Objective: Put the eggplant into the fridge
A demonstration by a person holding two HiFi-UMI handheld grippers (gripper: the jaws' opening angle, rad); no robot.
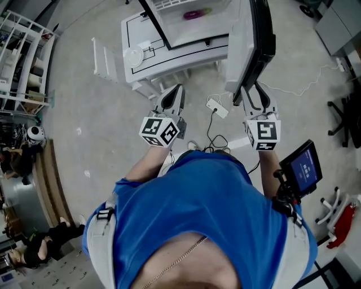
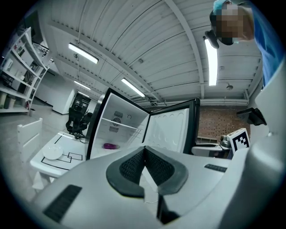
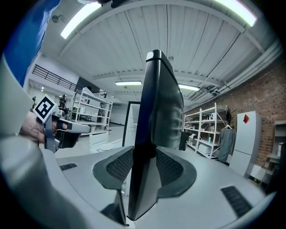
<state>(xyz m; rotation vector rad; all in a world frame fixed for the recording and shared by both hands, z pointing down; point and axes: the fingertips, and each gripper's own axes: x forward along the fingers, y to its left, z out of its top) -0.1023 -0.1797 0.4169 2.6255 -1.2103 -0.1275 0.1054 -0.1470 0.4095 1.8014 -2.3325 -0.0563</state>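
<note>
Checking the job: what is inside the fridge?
A purple eggplant lies on a shelf in the fridge; the shelf above looks bare. Lower down, the left gripper covers the view.

Looking down past a blue shirt (image 1: 214, 203): the left claw (image 1: 178, 88) is pinched to a point over the grey floor (image 1: 84, 141), just short of the white counter (image 1: 169, 56) with a plate (image 1: 133, 56) on it. The right claw (image 1: 255, 91) has its jaws either side of the fridge door (image 1: 256, 34) edge. The fridge (image 1: 180, 31) is open, with the purple eggplant (image 1: 194, 14) lying inside. A white power strip (image 1: 217, 107) sits on the floor between the claws.
</note>
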